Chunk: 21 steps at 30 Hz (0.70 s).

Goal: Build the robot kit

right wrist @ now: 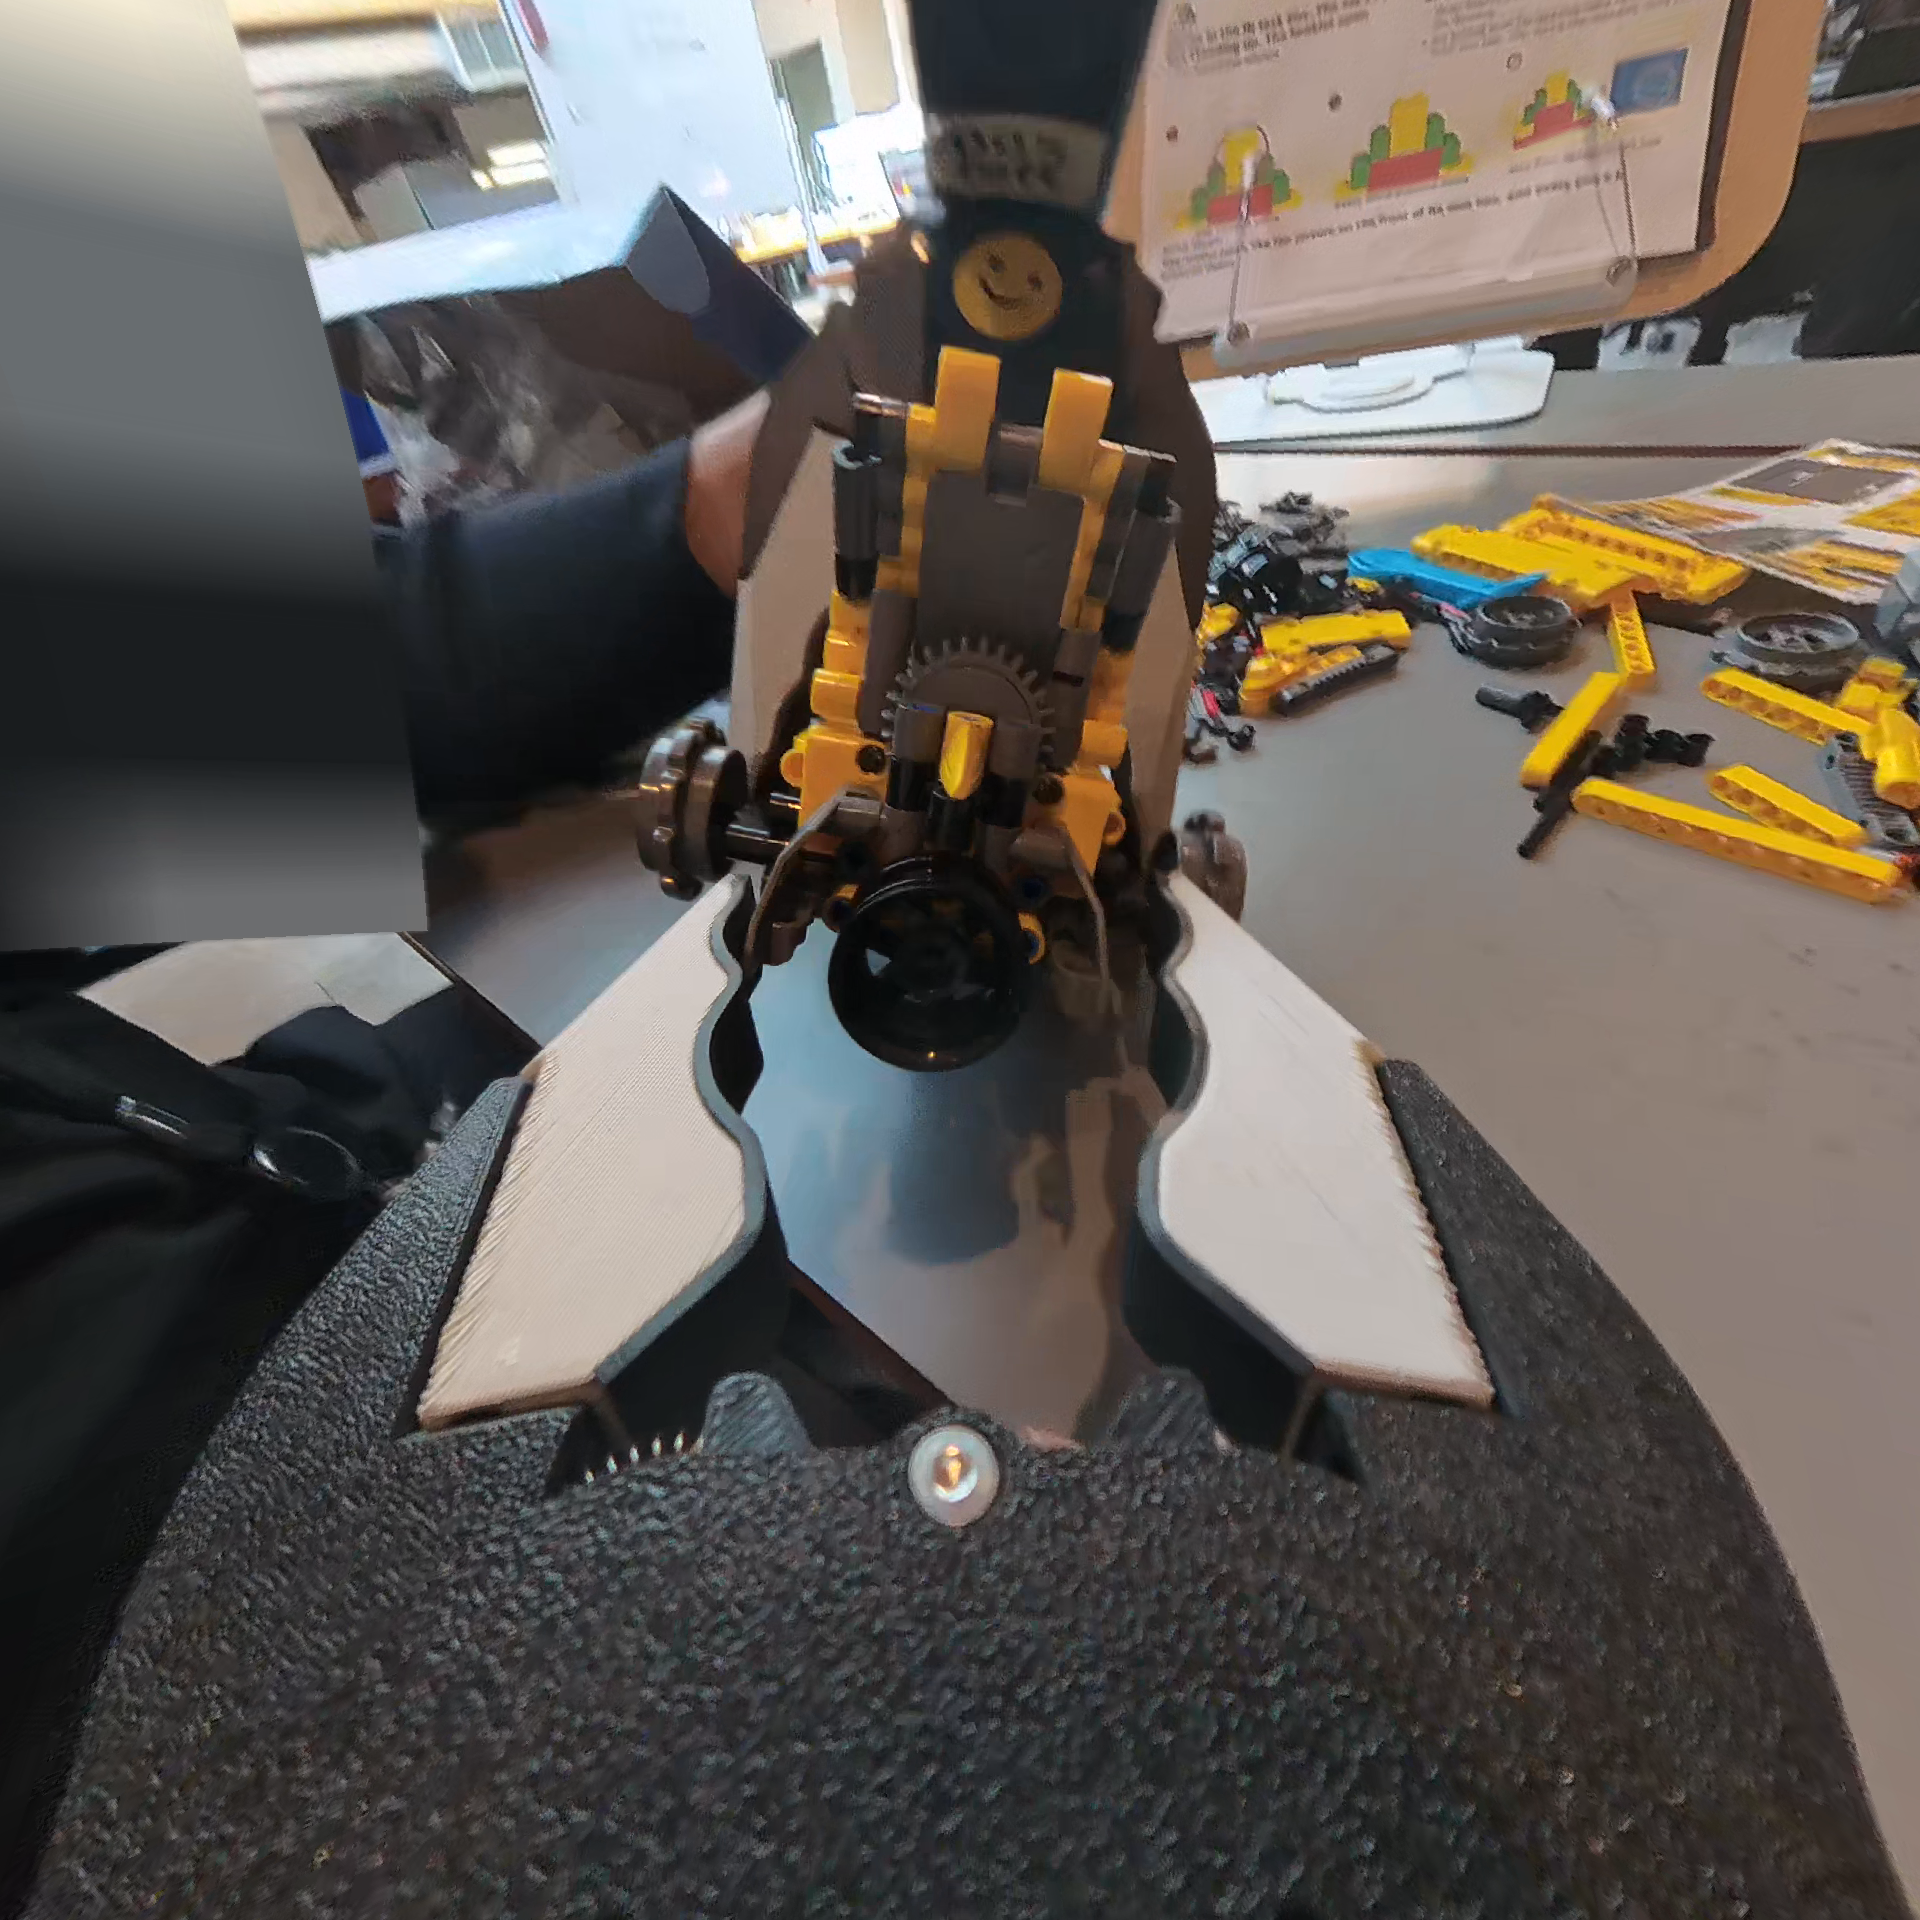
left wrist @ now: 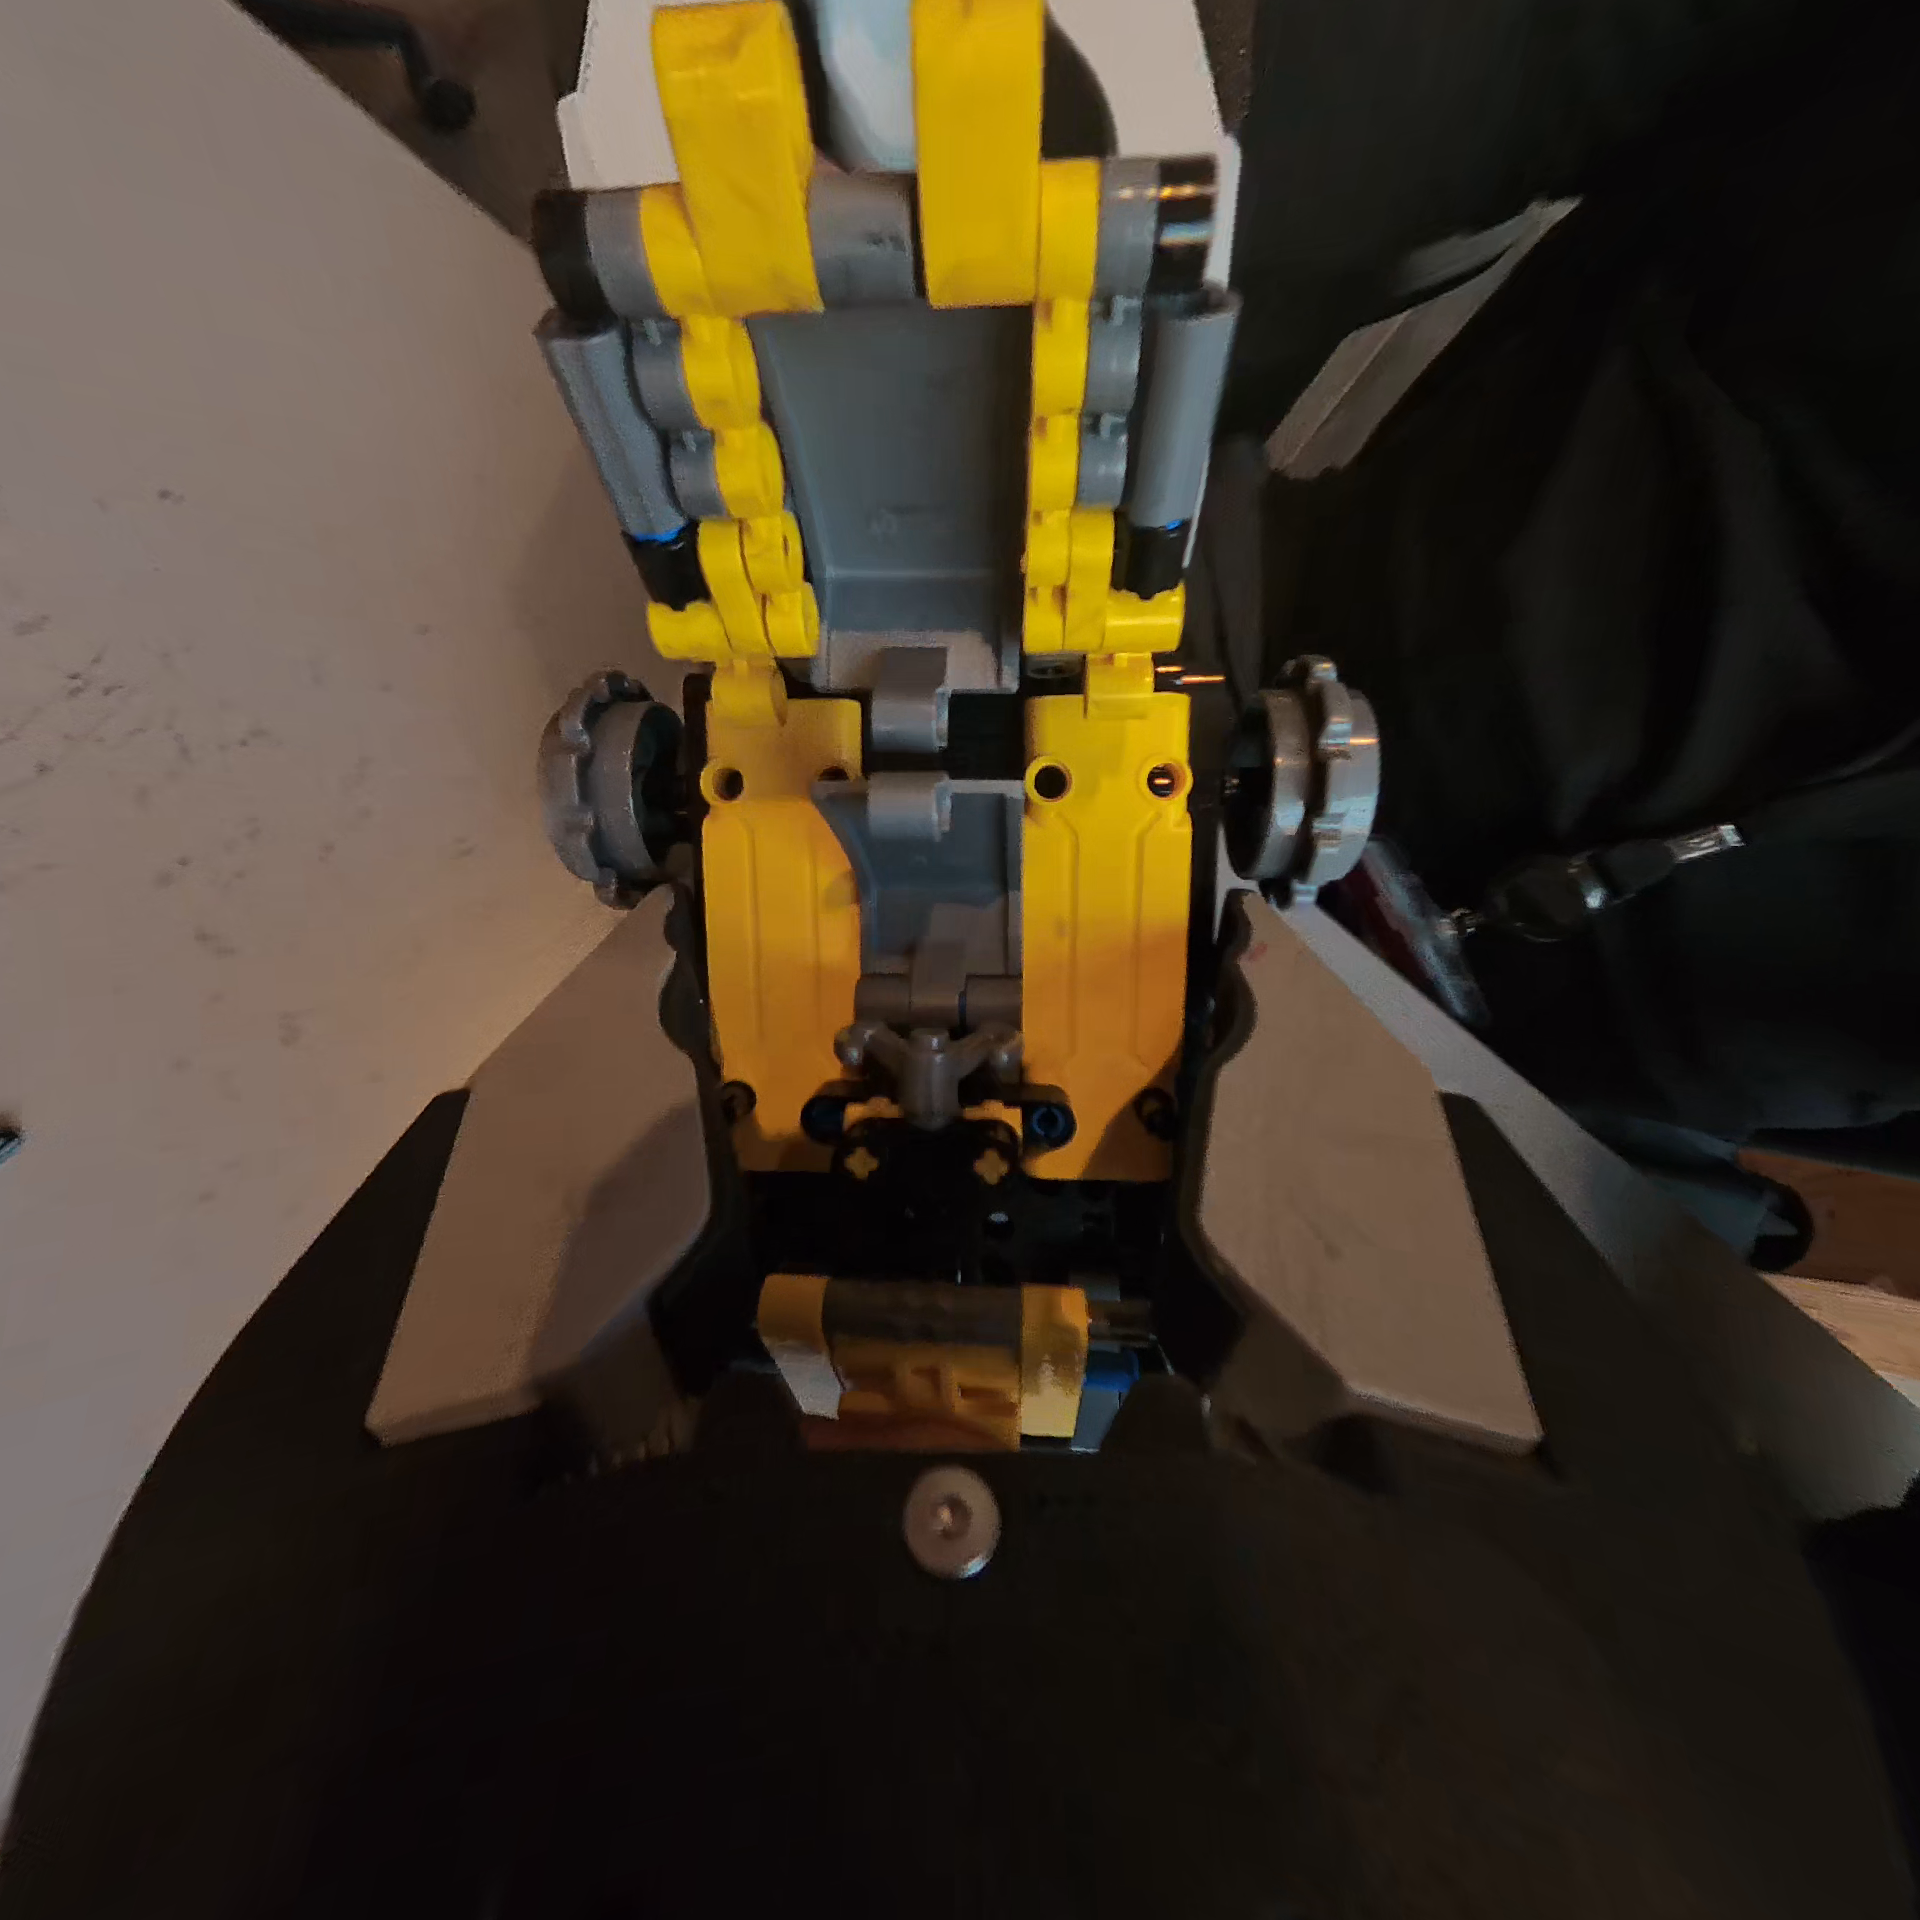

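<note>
A yellow, grey and black brick-built model [left wrist: 940, 831] is held up off the tabletop [right wrist: 1455, 987] between the two grippers, one at each end. In the left wrist view the left gripper [left wrist: 951, 1091] has its jaws clenched on the model's lower end, the pale fingers [left wrist: 551, 1195] pressing against its black sides; the model's yellow panels and grey centre plate run away from the camera, and a grey knob [left wrist: 597, 795] sticks out on each side of the model just beyond the fingertips. In the right wrist view the right gripper [right wrist: 951, 935] meets the model's other end, where a black wheel [right wrist: 928, 982] sits between its fingertips; the jaws look set about that end, though whether they press on it I cannot tell. Above the wheel a grey gear [right wrist: 966, 691] shows on the model. Beyond the model the left gripper's black body rises, bearing a round yellow badge [right wrist: 1006, 283], and a person's dark sleeve [right wrist: 561, 623] reaches in beside it. To the right of the model, loose yellow beams [right wrist: 1735, 842], black pins and small wheels lie scattered on the tabletop, with a printed sheet [right wrist: 1423, 156] standing behind them.
</note>
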### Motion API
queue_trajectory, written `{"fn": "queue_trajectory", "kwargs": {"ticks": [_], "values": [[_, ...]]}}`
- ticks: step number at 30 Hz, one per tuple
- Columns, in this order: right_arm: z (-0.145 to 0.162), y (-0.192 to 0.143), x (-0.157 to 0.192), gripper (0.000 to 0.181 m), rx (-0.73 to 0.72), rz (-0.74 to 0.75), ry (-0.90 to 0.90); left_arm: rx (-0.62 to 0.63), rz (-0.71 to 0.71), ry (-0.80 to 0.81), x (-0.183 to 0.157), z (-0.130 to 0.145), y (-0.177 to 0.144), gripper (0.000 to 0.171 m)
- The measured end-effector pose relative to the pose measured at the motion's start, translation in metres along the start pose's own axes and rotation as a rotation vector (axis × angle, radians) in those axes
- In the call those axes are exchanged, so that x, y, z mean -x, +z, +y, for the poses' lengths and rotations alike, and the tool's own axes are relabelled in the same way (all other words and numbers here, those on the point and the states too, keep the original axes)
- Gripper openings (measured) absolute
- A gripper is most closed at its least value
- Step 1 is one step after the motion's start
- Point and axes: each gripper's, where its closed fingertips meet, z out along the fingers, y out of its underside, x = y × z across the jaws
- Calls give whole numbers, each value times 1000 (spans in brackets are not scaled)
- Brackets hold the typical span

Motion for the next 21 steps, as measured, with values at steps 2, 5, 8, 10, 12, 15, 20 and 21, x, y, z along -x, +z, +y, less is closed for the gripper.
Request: {"fn": "queue_trajectory", "kwargs": {"ticks": [2, 5, 8, 10, 12, 15, 20, 21], "values": [[13, 0, -7, 74, 45, 18, 0, 68, -62, 2, 6, 6, 3, 96], [32, 1, -13, 74, 122, 47, -26, 169, -134, 14, 13, 15, 6, 96], [48, 3, -21, 72, 199, 89, -64, 265, -197, 15, 19, 24, 9, 96], [56, 4, -21, 73, 226, 83, -61, 313, -218, 20, 20, 28, 11, 96], [55, 4, -20, 73, 222, 79, -69, 330, -214, 4, 18, 28, 12, 96], [53, 3, -19, 71, 198, 57, -48, 318, -200, -20, 16, 27, 12, 96], [52, 1, -24, 70, 186, 72, -45, 341, -219, -59, 19, 26, 14, 96], [51, 0, -24, 70, 178, 67, -34, 331, -213, -65, 18, 24, 15, 96]]}}
